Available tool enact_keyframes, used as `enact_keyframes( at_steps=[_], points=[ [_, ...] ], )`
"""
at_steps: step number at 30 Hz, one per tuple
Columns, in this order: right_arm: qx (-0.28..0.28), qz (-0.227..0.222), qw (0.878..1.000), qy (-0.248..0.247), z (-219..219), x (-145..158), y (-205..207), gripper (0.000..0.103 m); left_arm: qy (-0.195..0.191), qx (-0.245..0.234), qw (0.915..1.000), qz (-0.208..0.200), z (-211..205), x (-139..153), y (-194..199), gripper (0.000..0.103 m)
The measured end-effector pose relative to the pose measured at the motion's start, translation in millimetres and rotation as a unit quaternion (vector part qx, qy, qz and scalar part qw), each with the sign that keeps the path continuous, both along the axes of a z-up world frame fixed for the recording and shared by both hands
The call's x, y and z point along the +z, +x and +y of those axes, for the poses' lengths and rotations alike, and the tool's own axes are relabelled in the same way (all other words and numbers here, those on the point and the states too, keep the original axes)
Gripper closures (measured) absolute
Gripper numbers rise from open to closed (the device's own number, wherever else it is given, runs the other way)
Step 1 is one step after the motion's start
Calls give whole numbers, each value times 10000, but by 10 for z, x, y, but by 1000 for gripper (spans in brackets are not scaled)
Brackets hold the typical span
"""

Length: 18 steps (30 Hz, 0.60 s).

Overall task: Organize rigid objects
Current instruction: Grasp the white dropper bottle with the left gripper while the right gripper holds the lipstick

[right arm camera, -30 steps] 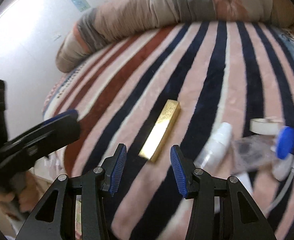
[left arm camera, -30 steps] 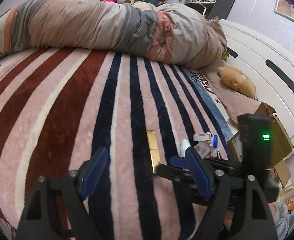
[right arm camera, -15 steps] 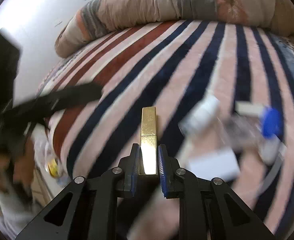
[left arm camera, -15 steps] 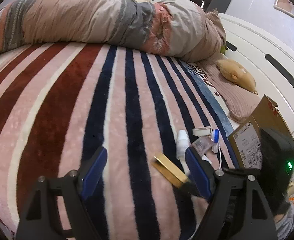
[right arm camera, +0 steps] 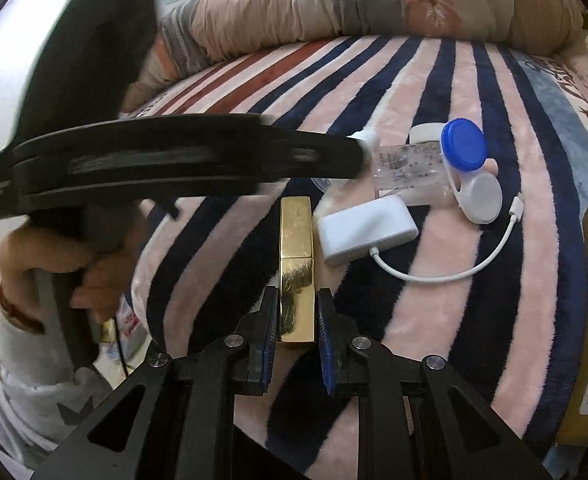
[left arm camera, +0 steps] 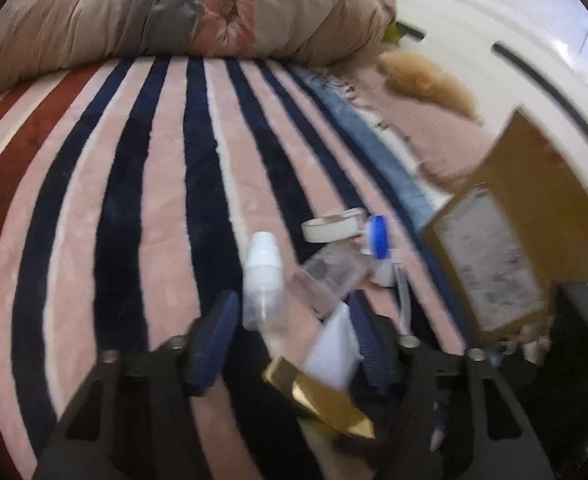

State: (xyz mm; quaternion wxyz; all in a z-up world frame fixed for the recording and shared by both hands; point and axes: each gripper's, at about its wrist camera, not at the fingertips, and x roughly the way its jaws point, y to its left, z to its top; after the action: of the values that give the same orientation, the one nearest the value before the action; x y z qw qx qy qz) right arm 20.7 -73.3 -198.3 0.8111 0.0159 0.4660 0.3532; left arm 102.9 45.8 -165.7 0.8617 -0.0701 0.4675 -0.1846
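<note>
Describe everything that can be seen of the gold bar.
The gold bar is a long rectangular block with a shiny, metal-like golden skin and a seam across its middle. Its near end is clamped between the blue pads of the right tongs. It points away over the striped blanket, close beside the white adapter.

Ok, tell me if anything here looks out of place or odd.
Nothing looks spilled or broken. The clear bottle lies on its side against the blue-lidded case in a loose heap on the striped blanket. The gold box is clamped in the right gripper.
</note>
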Motion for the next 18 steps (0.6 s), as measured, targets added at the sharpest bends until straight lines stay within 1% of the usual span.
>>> enact_keyframes(
  at_steps=[1, 2, 3, 4, 5, 6, 9, 13, 14, 16, 18],
  points=[
    [-2, 22, 10000, 19, -12, 0, 4, 89, 24, 11, 10000, 11, -11, -28, 41, 60],
    [3, 29, 10000, 21, 30, 15, 25, 89, -134, 43, 9999, -15, 2, -30, 76, 65],
    [7, 28, 10000, 33, 24, 18, 18, 89, -157, 81, 9998, -16, 12, -25, 86, 69],
    [18, 32, 10000, 31, 24, 23, 21, 89, -57, 157, 9998, -64, 33, -1, 93, 81],
    [30, 27, 10000, 27, 3, 23, 11, 89, 61, 199, 9997, -94, 51, 18, 94, 83],
    [41, 11, 10000, 7, 8, 26, 11, 89, 138, 190, 9997, -7, 80, 8, 93, 83],
    [55, -70, 9999, -102, 39, 41, -2, 89, -10, 135, 9999, 39, 188, -16, 22, 83],
    [2, -128, 9998, -166, 115, 58, -12, 89, -54, 98, 9999, 57, 266, -31, -44, 83],
    [-1, -163, 9997, -189, 133, 54, -18, 89, -18, 100, 9999, 50, 252, -39, -23, 82],
    [9, -292, 9992, -272, 176, 51, -32, 89, 26, 77, 9999, 112, 191, -92, 44, 78],
    [21, -391, 9985, -381, 211, 42, -44, 89, 153, 100, 9997, 165, 116, -173, 117, 78]
  ],
)
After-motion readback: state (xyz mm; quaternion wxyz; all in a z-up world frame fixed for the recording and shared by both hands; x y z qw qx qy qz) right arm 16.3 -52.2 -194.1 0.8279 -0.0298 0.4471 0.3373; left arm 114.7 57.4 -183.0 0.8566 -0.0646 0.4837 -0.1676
